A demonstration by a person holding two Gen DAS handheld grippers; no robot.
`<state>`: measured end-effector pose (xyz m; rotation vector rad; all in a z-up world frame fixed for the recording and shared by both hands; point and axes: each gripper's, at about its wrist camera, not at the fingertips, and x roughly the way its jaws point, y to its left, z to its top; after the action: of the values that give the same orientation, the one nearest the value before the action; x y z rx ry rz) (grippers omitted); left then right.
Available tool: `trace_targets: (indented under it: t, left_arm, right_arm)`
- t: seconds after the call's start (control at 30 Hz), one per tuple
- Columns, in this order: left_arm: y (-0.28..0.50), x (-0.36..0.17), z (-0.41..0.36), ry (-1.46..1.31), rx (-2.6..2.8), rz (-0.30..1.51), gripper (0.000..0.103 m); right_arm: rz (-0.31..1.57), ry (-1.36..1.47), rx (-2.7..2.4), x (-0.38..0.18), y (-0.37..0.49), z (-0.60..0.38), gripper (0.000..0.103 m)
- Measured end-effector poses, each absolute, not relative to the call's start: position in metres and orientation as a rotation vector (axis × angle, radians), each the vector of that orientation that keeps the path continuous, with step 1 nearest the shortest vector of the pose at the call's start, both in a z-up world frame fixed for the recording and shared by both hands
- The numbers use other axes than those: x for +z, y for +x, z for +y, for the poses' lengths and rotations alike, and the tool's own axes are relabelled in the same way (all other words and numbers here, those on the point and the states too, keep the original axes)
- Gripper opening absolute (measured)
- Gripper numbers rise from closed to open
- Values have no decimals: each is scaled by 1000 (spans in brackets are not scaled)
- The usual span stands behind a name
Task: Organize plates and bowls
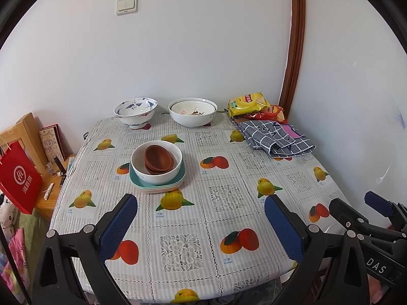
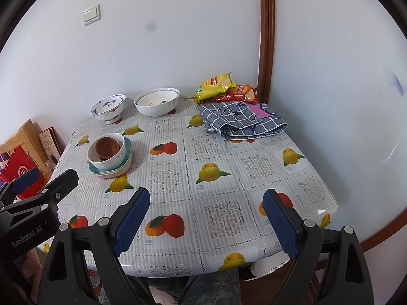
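Blue-padded left gripper (image 1: 201,218) and right gripper (image 2: 206,216) both hang released and empty at the table's (image 1: 229,261) six o'clock edge, nothing grasped; next move likely calls for reaching the stacked bowl (image 1: 156,161) at eleven o'clock.

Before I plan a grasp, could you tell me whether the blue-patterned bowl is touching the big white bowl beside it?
Apart. The left wrist view shows bare wall and tablecloth between the blue-patterned bowl and the big white bowl.

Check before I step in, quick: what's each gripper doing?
Left gripper: open, holding nothing.
Right gripper: open, holding nothing.
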<state>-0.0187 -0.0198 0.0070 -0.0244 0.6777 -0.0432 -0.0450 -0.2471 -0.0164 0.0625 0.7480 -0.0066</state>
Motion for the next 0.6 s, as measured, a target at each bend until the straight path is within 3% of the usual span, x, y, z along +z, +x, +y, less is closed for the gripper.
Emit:
trace_targets:
  t: [0.6]
  left_arm:
    - [-19,8,-20,-23,-43,677,101]
  right_arm:
    - [745,62,-11,-13,-46,-246,90]
